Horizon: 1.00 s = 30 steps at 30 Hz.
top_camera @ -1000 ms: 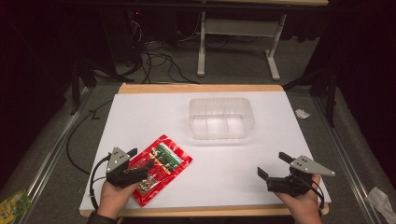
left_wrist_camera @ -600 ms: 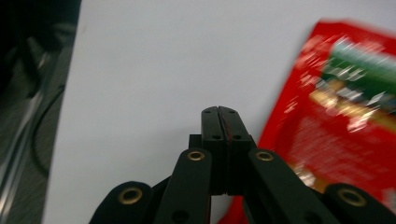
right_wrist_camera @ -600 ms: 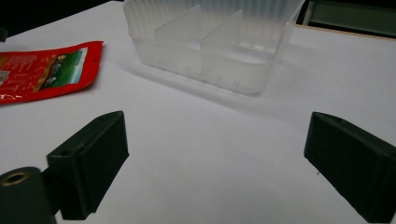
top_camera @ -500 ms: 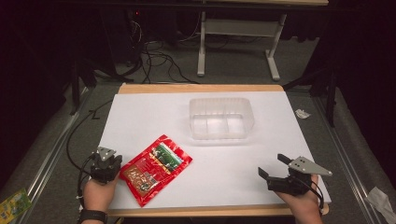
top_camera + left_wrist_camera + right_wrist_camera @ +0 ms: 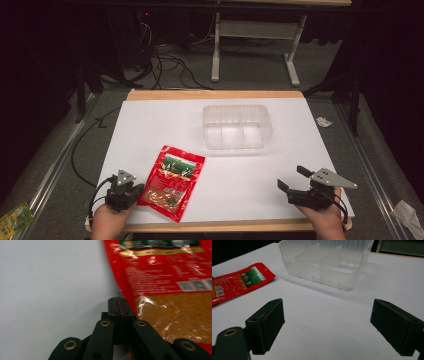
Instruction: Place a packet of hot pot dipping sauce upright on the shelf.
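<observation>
A red snack pouch lies flat on the white table near the front left; its printed face and clear window show in the left gripper view. My left gripper rests on the table at the pouch's left edge, jaws shut together, tips touching that edge. A clear plastic container with two dividers stands at the table's middle back. My right gripper sits at the front right, open with nothing between its jaws, pointing at the container and the pouch.
The white table has a wooden rim at back and front. A crumpled paper scrap lies just off its right side. A green-yellow packet lies on the floor at left. Cables and desk legs stand behind the table.
The left gripper left the top of the pouch, swung out left, then came back to the pouch's left edge. The pouch stayed put. The right gripper held still.
</observation>
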Available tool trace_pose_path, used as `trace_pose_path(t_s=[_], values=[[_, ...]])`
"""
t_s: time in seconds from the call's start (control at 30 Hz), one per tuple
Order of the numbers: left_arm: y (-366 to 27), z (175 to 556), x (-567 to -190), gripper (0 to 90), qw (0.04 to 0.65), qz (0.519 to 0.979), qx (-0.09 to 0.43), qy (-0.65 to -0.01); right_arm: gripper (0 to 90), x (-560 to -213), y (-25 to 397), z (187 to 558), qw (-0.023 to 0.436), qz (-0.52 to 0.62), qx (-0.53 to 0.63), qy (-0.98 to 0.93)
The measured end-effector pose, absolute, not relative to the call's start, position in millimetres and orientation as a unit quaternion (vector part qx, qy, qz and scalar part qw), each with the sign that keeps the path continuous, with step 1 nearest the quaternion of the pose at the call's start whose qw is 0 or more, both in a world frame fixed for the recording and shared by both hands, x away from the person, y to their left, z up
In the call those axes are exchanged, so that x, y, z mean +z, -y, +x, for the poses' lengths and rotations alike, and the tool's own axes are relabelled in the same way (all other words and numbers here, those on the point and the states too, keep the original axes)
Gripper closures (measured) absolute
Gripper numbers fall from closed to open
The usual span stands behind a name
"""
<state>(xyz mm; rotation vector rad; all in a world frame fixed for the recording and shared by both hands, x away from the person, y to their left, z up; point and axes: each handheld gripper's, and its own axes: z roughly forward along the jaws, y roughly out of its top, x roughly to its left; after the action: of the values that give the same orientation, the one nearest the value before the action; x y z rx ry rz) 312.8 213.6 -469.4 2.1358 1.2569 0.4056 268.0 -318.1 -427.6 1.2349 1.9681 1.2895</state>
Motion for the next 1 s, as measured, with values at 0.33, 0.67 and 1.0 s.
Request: trace_pose_path(t_s=[0.33,0.67,1.0], values=[[-171,300,-468,90.0,0.323,0.841,0.108,-0.420,14.1,-429,318,270,0.234,0.457,0.471,-0.717],[-145,291,-468,90.0,0.334,0.850,0.082,-0.400,16.5,-427,325,271,0.249,0.471,0.461,-0.709],[-153,297,-465,81.0,0.358,0.828,0.107,-0.418,15.0,-427,328,271,0.245,0.467,0.470,-0.708]])
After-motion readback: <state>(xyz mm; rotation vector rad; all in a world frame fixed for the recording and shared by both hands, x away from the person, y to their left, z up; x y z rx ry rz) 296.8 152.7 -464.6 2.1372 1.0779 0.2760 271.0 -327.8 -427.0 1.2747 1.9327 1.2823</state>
